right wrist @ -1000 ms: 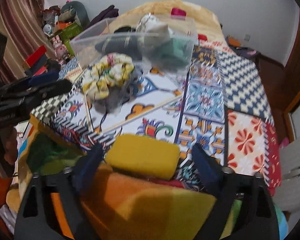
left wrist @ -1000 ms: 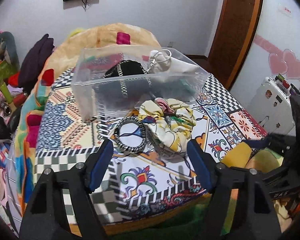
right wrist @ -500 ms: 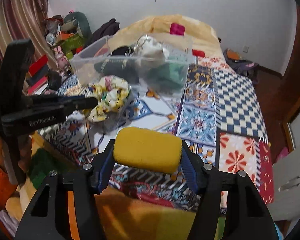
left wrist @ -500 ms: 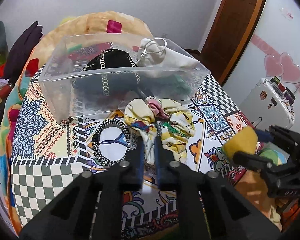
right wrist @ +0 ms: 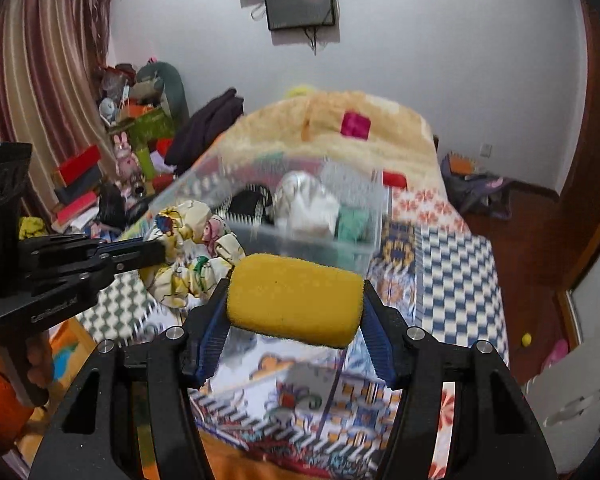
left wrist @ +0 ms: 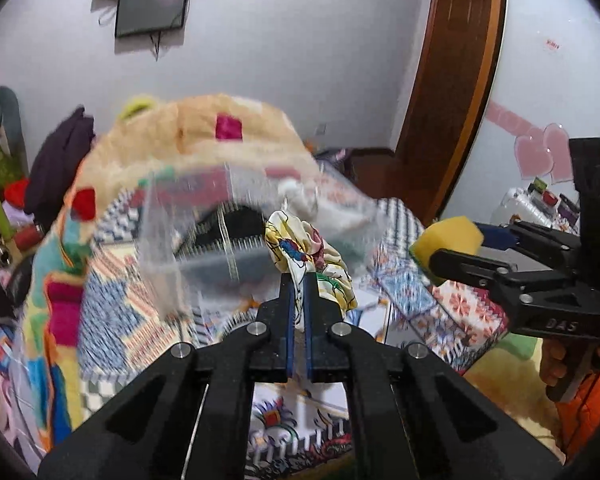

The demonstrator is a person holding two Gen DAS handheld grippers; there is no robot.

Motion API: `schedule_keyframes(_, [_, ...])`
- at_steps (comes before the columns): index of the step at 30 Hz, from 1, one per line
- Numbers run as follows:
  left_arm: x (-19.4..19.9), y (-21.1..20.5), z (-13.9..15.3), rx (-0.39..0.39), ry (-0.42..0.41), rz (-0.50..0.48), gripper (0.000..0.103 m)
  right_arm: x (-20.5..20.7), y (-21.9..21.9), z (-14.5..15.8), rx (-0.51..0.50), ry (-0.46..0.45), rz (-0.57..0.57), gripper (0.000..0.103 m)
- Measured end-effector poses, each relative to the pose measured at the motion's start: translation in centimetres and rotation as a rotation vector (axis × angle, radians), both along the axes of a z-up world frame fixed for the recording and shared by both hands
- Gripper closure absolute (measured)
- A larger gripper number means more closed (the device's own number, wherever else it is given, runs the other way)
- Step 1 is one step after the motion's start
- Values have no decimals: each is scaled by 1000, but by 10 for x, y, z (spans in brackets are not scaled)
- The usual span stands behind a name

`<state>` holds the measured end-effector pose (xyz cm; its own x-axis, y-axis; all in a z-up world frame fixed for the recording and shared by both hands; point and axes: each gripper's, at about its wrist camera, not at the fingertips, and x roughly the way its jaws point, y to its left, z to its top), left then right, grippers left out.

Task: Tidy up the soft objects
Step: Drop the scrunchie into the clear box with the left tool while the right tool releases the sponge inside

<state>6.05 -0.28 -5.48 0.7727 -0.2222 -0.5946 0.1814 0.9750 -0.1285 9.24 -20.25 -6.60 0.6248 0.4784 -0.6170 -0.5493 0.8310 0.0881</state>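
Left wrist view: left tongs (left wrist: 297, 280) pinched on floral scrunchie (left wrist: 310, 258), lifted before clear bin (left wrist: 204, 240) on bed (left wrist: 112, 300).

Right wrist view: right tongs (right wrist: 294, 312) clamping yellow sponge (right wrist: 294, 300) above bed, near bin.

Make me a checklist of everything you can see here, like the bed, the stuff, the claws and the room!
Surface: patterned quilt covering the bed.
Job's things: floral scrunchie held up in the left claw; yellow sponge in the right claw; clear bin on the quilt holds white, black and green soft items.
Clutter: toys and boxes piled beside the bed.
Grippers: both claws shut on their items.
Cables: wires dangling under the wall screen.
Surroundings: striped curtain, wooden door.
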Motion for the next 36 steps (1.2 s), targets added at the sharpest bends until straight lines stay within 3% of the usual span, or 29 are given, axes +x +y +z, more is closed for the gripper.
schedule_keyframes(6, [8, 16, 33, 7, -103, 44, 100, 19, 8, 21, 32, -55, 1, 46])
schedule_keyframes(12, [25, 30, 37, 3, -120, 75, 100, 44, 26, 26, 39, -74, 11, 46])
schedule_keyframes(19, [53, 37, 12, 15, -54, 82, 100, 68, 54, 17, 20, -49, 39, 46])
schedule_keyframes(25, [76, 46, -17, 3, 24, 75, 100, 88, 74, -13, -39, 9, 61, 45])
schedule_keyframes(36, [99, 48, -44, -2, 123, 78, 99, 98, 78, -36, -99, 63, 60, 42])
